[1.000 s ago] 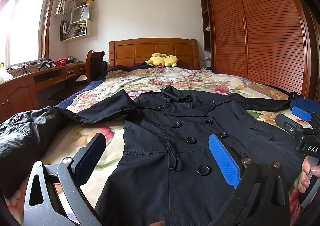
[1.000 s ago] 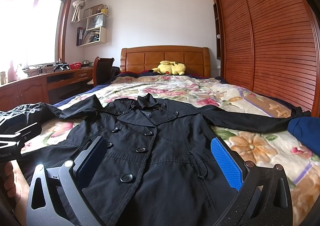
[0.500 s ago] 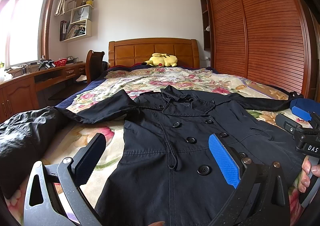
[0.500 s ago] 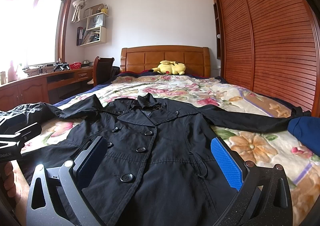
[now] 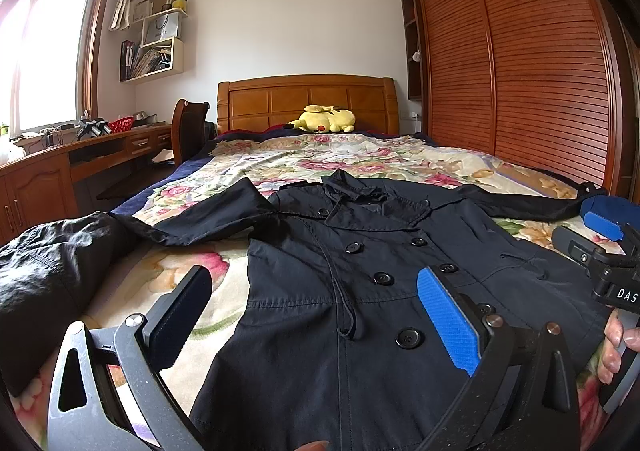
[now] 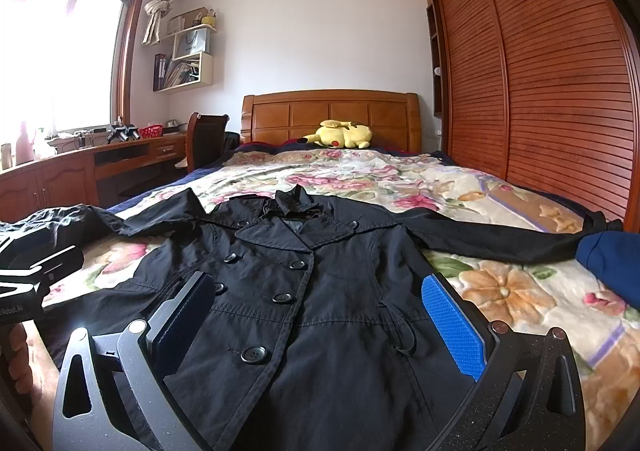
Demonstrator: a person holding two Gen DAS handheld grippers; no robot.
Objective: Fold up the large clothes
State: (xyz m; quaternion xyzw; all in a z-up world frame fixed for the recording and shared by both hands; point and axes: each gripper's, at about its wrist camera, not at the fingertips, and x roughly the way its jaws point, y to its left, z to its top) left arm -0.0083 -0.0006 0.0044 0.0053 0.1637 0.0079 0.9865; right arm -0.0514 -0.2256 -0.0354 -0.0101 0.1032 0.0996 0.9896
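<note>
Black trench coat point(image 6: 304, 291) lying face-up on floral bedspread point(image 6: 500, 291), collar toward headboard, long axis running away from us. We are hovering left gripper point(image 5: 316, 315) and right gripper point(image 6: 320, 319) over hem, both spread apart, gripping nothing; right one nearer outstretched right sleeve point(image 6: 500, 243).

Home bedroom: ahead, a bed point(image 6: 460, 187) with carved wooden headboard point(image 6: 332, 115) and yellow plush toy point(image 6: 342, 134); louvred wardrobe doors point(image 6: 540, 91) right; desk point(image 6: 60, 167) and wall shelves point(image 6: 186, 63) left.
</note>
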